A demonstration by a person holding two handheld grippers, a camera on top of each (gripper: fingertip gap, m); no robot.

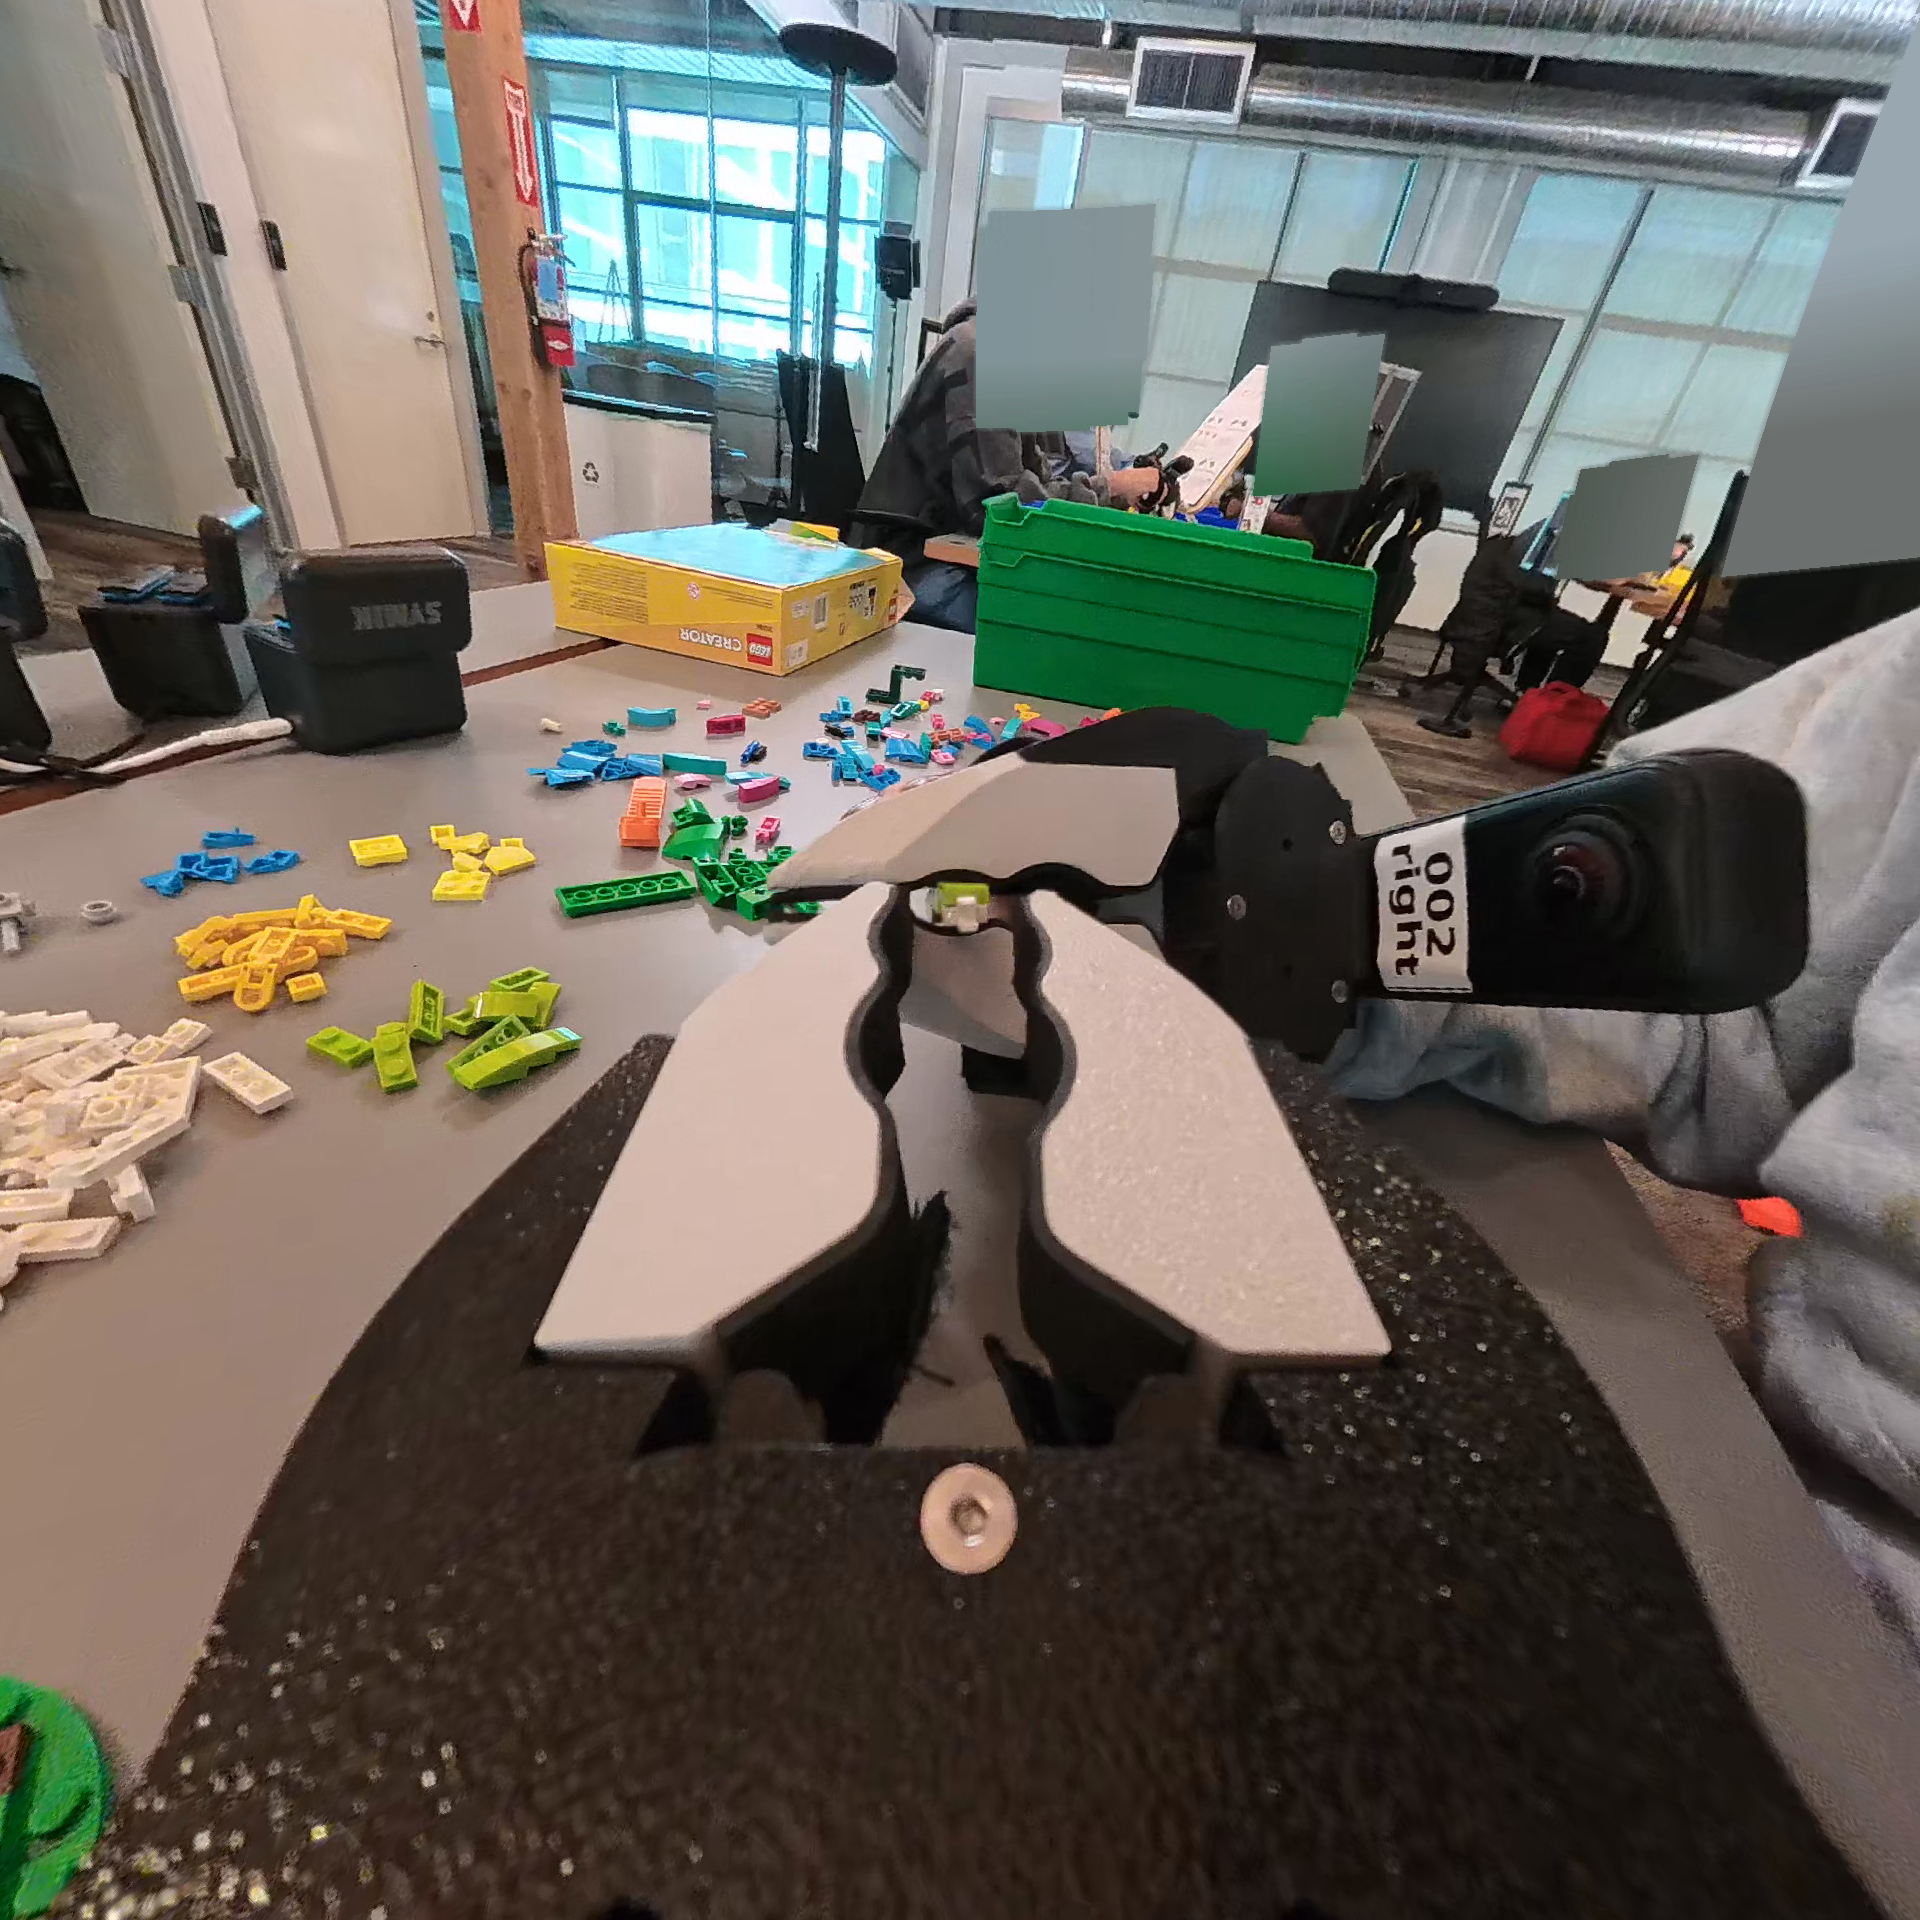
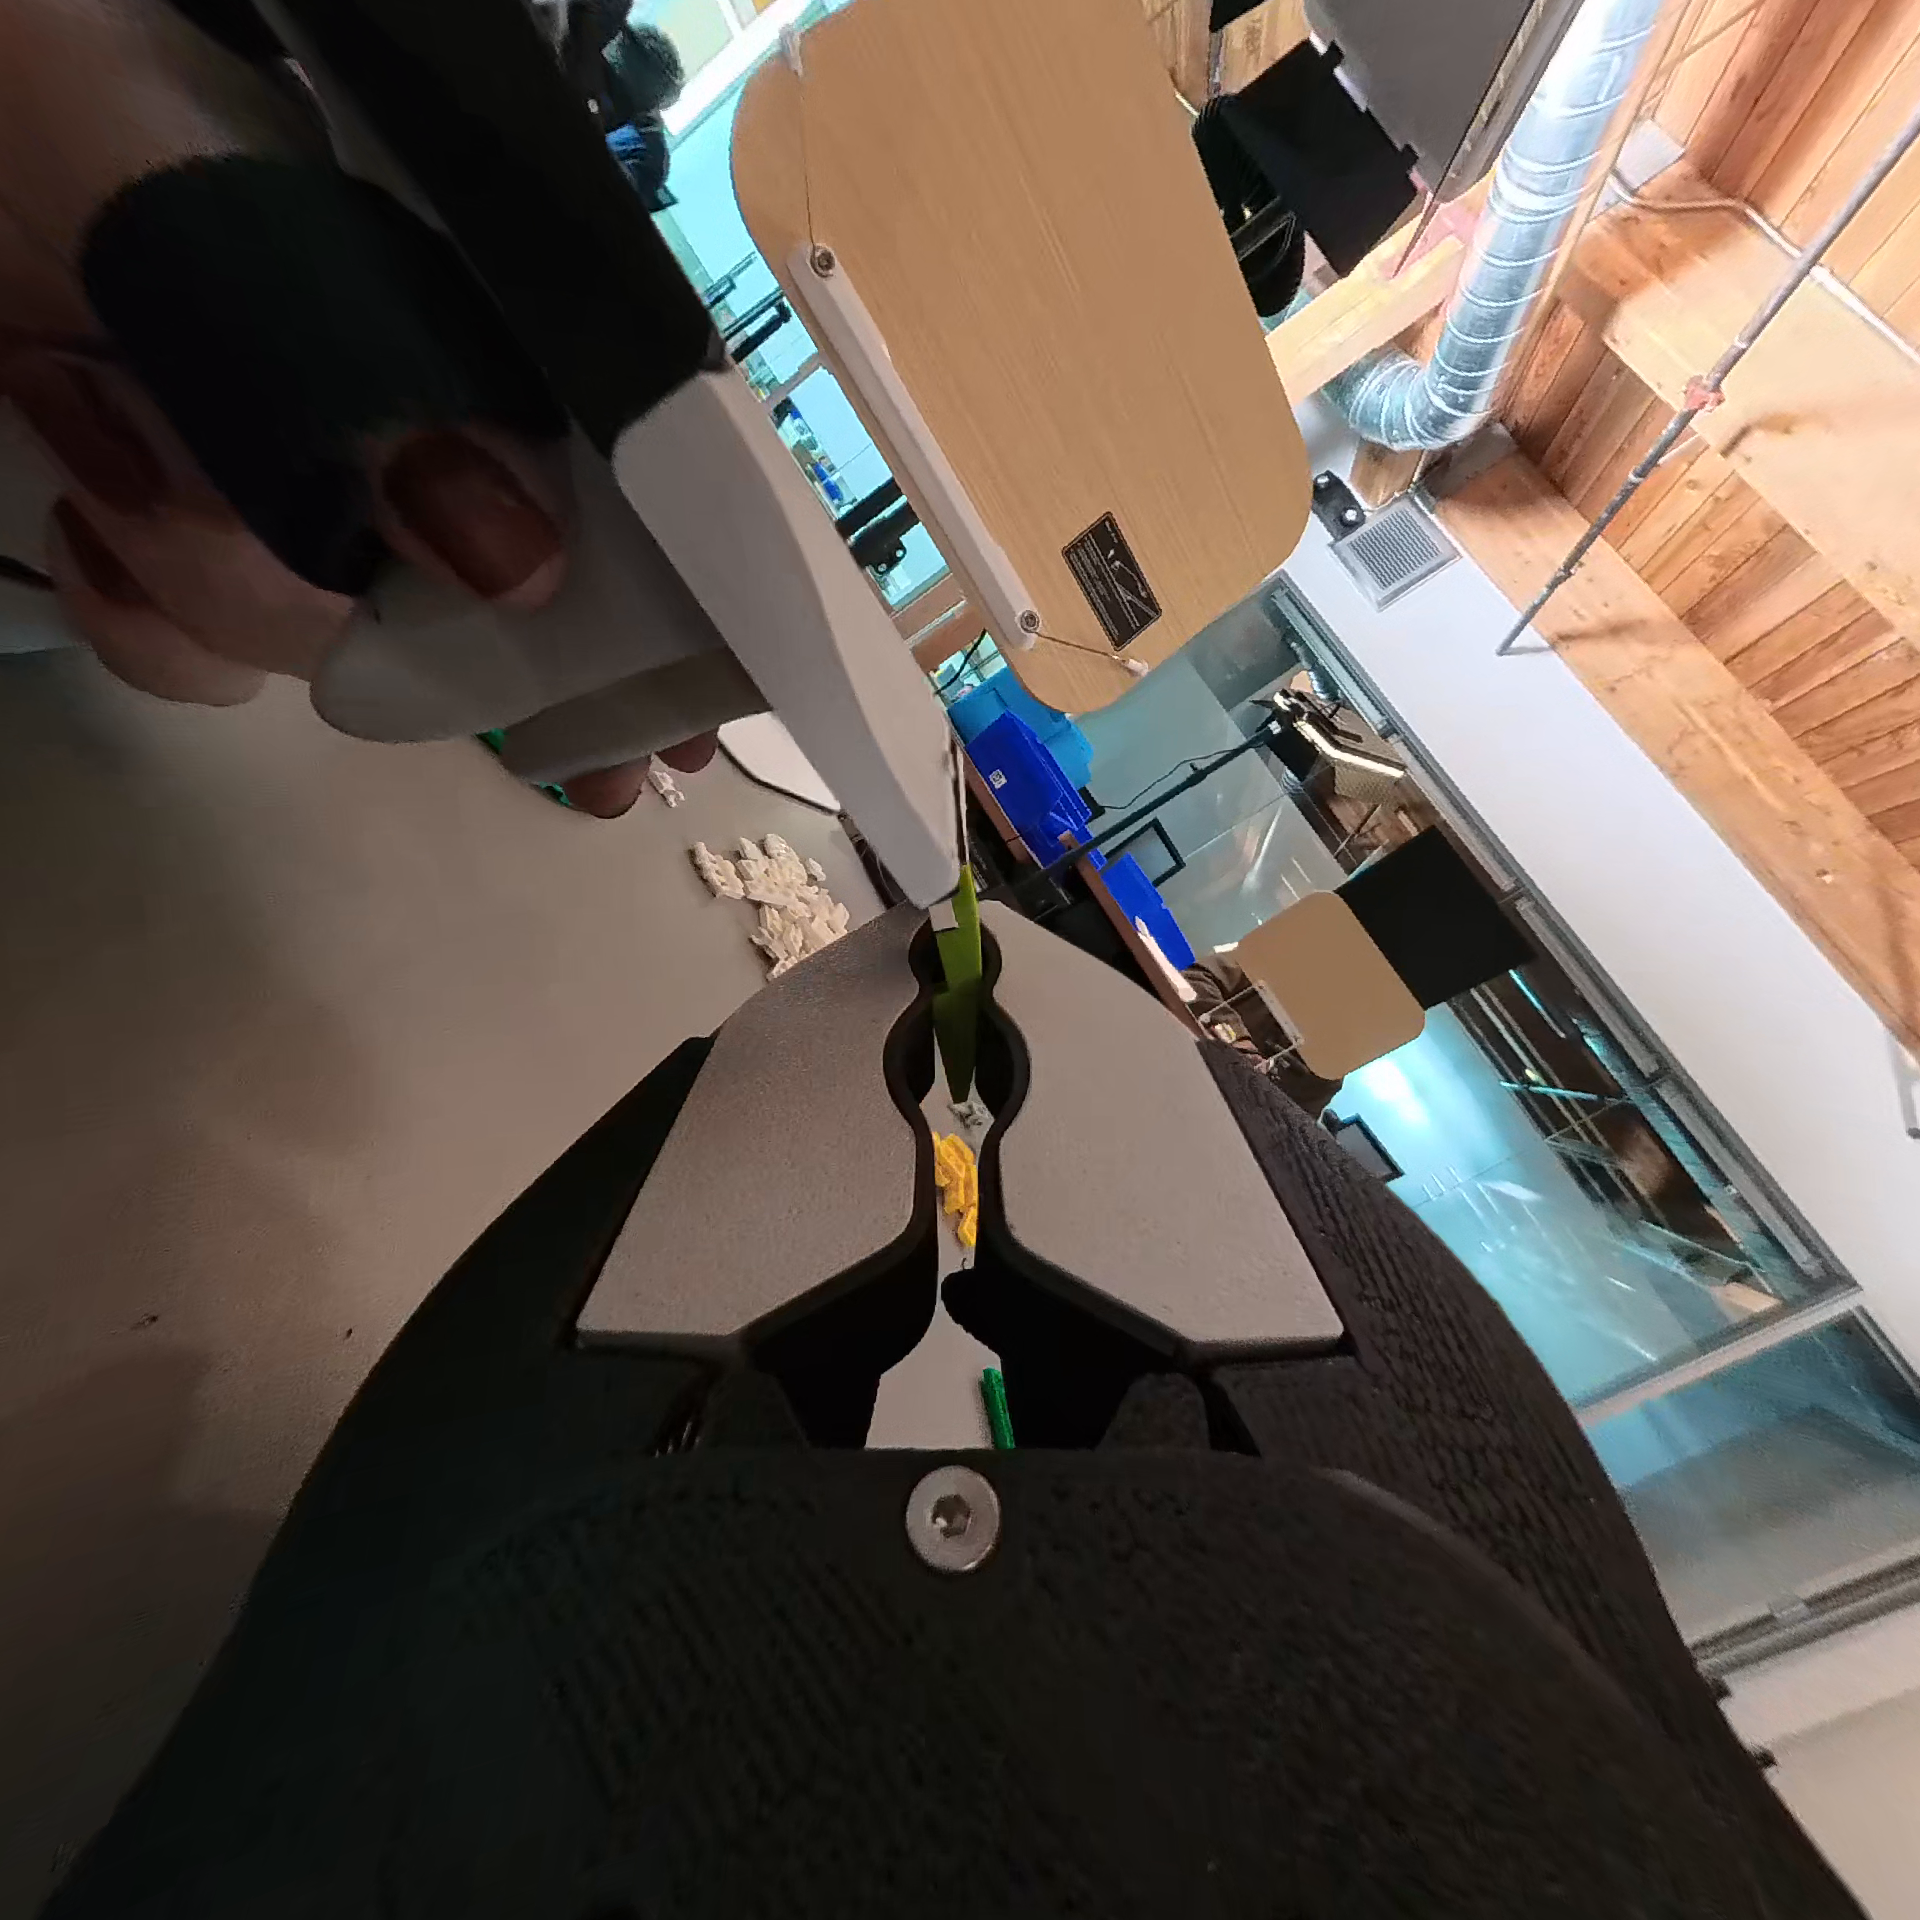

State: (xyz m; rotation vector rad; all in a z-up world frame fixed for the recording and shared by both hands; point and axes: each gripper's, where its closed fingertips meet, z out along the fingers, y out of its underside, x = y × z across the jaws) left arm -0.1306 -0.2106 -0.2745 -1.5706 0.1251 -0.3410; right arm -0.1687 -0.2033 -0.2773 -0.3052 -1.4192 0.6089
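On the grey table [image 1: 312, 1299], the left wrist view shows sorted heaps of small plastic building pieces: white [image 1: 83, 1112], yellow [image 1: 270, 951], lime green [image 1: 457, 1029], dark green [image 1: 665, 883] and blue [image 1: 223, 862]. A yellow cardboard box [image 1: 727, 603] and stacked green plastic bins [image 1: 1164, 623] stand at the far edge. The left gripper [image 1: 961, 914] is raised above the table with its grey fingers parted. Between their tips sits a thin lime green plate [image 1: 951, 896] with a small white piece [image 1: 968, 916] on it, and a sliver of space shows on each side. The right gripper [image 1: 779, 883] reaches in from the right, its jaws closed, and crosses just beyond those tips.

From the right wrist view, the right gripper's two fingers are clamped on the lime green plate, seen edge-on with both pads against it. One left finger [image 2: 831, 675] slants down from the upper left, and its tip touches the white piece at the plate's far end. A hand [image 2: 312, 499] holds that gripper.
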